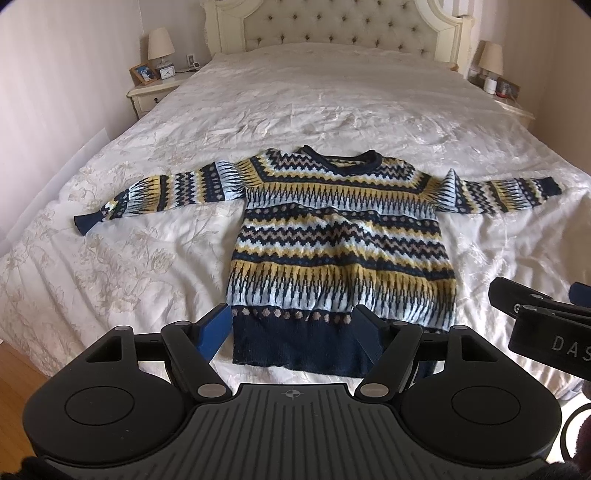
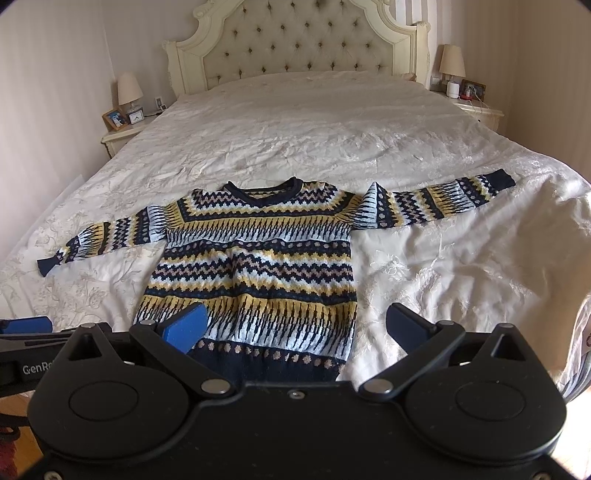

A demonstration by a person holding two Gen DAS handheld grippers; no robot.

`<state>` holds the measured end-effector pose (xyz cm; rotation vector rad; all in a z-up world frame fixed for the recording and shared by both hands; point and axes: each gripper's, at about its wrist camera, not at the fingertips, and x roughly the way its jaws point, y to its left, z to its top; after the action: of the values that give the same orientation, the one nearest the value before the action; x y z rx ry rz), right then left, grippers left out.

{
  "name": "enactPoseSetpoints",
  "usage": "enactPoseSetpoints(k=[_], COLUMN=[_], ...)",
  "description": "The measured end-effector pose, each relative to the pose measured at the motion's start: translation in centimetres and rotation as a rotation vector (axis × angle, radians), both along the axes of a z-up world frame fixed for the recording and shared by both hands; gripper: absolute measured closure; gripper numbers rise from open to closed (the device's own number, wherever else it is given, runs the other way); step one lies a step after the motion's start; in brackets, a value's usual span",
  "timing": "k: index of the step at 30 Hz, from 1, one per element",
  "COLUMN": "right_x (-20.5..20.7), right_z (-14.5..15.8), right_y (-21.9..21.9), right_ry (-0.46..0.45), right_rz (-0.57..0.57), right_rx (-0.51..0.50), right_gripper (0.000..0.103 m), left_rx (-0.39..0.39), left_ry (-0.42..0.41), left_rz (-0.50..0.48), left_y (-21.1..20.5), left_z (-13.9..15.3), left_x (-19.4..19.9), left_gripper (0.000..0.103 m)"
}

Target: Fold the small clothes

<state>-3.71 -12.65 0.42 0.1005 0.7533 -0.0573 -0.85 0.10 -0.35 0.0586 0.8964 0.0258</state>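
A patterned knit sweater (image 1: 340, 240) is laid flat, front up, on the white bedspread (image 1: 295, 110) of a bed, near the foot edge of the bed and roughly midway between its two side edges. Its navy collar (image 1: 340, 162) is turned toward the tufted headboard (image 1: 332, 26), and its navy hem band (image 1: 303, 343) lies closest to the foot edge. Both sleeves are spread outward: the left sleeve (image 1: 159, 195) is stretched toward the left side edge, the right sleeve (image 1: 506, 195) toward the right side edge, with a small raised peak of fabric at the right shoulder.

The left gripper (image 1: 291, 332) is held above the hem band with its jaws spread; the blue pads (image 1: 214, 328) are seen apart from each other, with nothing pinched between them. The right gripper (image 2: 295, 325) is likewise held with its jaws spread wide over the lower right part of the sweater, near the hem's right corner, and nothing is clamped.

A nightstand (image 1: 155, 92) with a lamp (image 1: 160, 46), a framed picture and a small clock is seen beside the left head corner of the bed. A second lamp (image 2: 451, 61) is seen on the nightstand at the right head corner.
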Motion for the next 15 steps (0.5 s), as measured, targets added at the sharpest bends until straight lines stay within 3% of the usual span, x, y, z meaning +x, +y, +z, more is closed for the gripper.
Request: enactPoseSetpoints(k=[15], right_x=[-0.41], right_z=[-0.53], right_y=[-0.18], right_ry=[0.004], right_rz=[0.003], right_rx=[0.010], right_gripper=[0.001], left_rx=[0.000], left_ry=[0.003], left_rz=[0.005], left_y=[0.15], left_z=[-0.27], left_x=[-0.25], left_gripper=[0.033])
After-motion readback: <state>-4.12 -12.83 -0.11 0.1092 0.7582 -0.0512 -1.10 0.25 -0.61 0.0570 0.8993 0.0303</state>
